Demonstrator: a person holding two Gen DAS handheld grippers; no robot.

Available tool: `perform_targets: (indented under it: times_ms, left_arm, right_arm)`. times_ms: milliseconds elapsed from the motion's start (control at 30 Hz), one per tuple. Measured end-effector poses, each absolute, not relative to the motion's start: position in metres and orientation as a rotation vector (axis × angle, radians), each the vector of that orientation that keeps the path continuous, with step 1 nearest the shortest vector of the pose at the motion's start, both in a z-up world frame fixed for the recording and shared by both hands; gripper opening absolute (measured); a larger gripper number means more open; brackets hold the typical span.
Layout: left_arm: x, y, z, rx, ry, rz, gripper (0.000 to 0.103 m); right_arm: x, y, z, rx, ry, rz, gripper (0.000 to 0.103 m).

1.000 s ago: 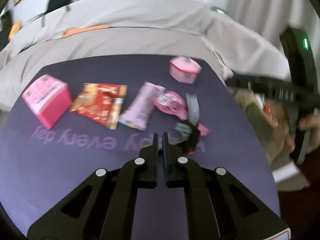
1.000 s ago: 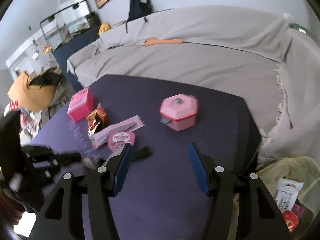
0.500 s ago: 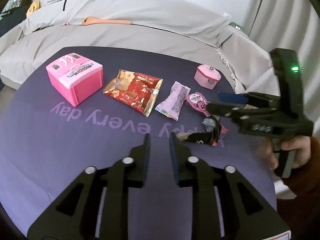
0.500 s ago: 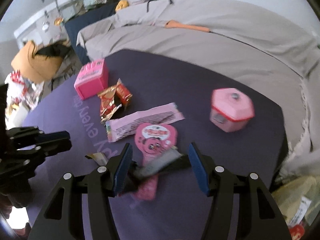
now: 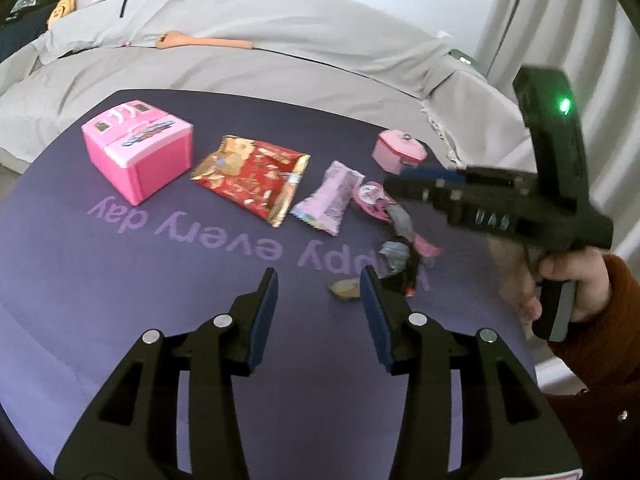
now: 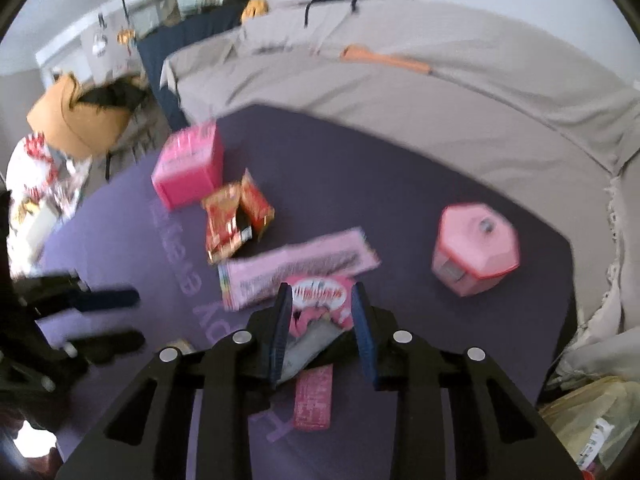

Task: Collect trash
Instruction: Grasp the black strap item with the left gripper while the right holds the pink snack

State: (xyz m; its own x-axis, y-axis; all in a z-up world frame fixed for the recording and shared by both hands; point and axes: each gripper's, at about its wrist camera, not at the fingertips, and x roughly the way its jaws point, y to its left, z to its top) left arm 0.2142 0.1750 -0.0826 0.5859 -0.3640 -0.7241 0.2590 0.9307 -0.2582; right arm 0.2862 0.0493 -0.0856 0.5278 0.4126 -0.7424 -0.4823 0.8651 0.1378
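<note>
A dark purple mat (image 5: pixel 120 280) printed with pale lettering serves as the landmark; a sofa under a grey cover (image 5: pixel 280 40) stands behind it. On the mat, from its left end: a pink toy box (image 5: pixel 138 148); a red and gold snack wrapper (image 5: pixel 256 174) just beside the box; a pale pink wrapper (image 5: pixel 332 200) next along; a pink heart-shaped packet (image 6: pixel 316 300) touching that wrapper; a pink toy pot (image 5: pixel 398 152) near the mat's far right corner, apart from the rest. A crumpled grey and black wrapper (image 5: pixel 396 256) sits at the near right part of the mat, partly over the heart-shaped packet; a small yellowish scrap (image 5: pixel 344 288) lies just beside it. Left gripper (image 5: pixel 320 292): jaws spreading, nothing between them, poised over bare mat near the scrap. Right gripper (image 6: pixel 322 316): jaws closing with the crumpled wrapper between them; whether the pads already press on it cannot be told through the blur; a hand (image 5: pixel 576 280) in a rust-coloured sleeve (image 5: pixel 600 340) grasps its handle. A yellowish bag (image 6: pixel 592 420) holding litter sits off the mat's right edge.
</note>
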Motion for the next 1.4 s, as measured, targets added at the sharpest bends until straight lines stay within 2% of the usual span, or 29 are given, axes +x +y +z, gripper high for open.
perform_targets:
  times_ms: [133, 233, 333, 467, 567, 600, 633, 867, 1067, 1400]
  left_arm:
    - [0.213, 0.159, -0.08, -0.1, 0.864, -0.415, 0.043]
    - [0.212, 0.141, -0.077, -0.047, 0.846, -0.46, 0.044]
    - [0.216, 0.122, -0.08, 0.019, 0.85, -0.487, 0.044]
    - [0.229, 0.094, -0.093, 0.119, 0.892, -0.453, 0.044]
    - [0.239, 0.084, -0.102, 0.139, 0.939, -0.407, 0.044]
    - [0.242, 0.084, -0.105, 0.14, 0.957, -0.4, 0.034]
    - [0.242, 0.084, -0.105, 0.141, 0.96, -0.401, 0.03]
    - [0.237, 0.141, -0.077, -0.011, 0.869, -0.298, 0.029]
    - [0.243, 0.195, -0.07, -0.149, 0.868, -0.173, 0.029]
    - [0.24, 0.211, -0.082, -0.221, 0.889, -0.172, 0.03]
  right_arm:
    - [0.286, 0.033, -0.073, -0.048, 0.833, 0.516, 0.03]
    - [0.287, 0.013, -0.071, -0.018, 0.826, 0.471, 0.037]
    - [0.287, -0.013, -0.073, 0.029, 0.822, 0.42, 0.038]
    - [0.284, -0.044, -0.078, 0.08, 0.816, 0.357, 0.045]
    - [0.28, -0.056, -0.081, 0.099, 0.817, 0.331, 0.045]
    - [0.278, -0.058, -0.081, 0.096, 0.813, 0.32, 0.045]
    - [0.275, -0.058, -0.082, 0.087, 0.809, 0.31, 0.045]
    - [0.259, -0.02, -0.093, -0.02, 0.859, 0.435, 0.046]
    - [0.257, 0.019, -0.101, -0.046, 0.879, 0.581, 0.046]
    - [0.285, 0.066, -0.121, -0.194, 0.937, 0.548, 0.046]
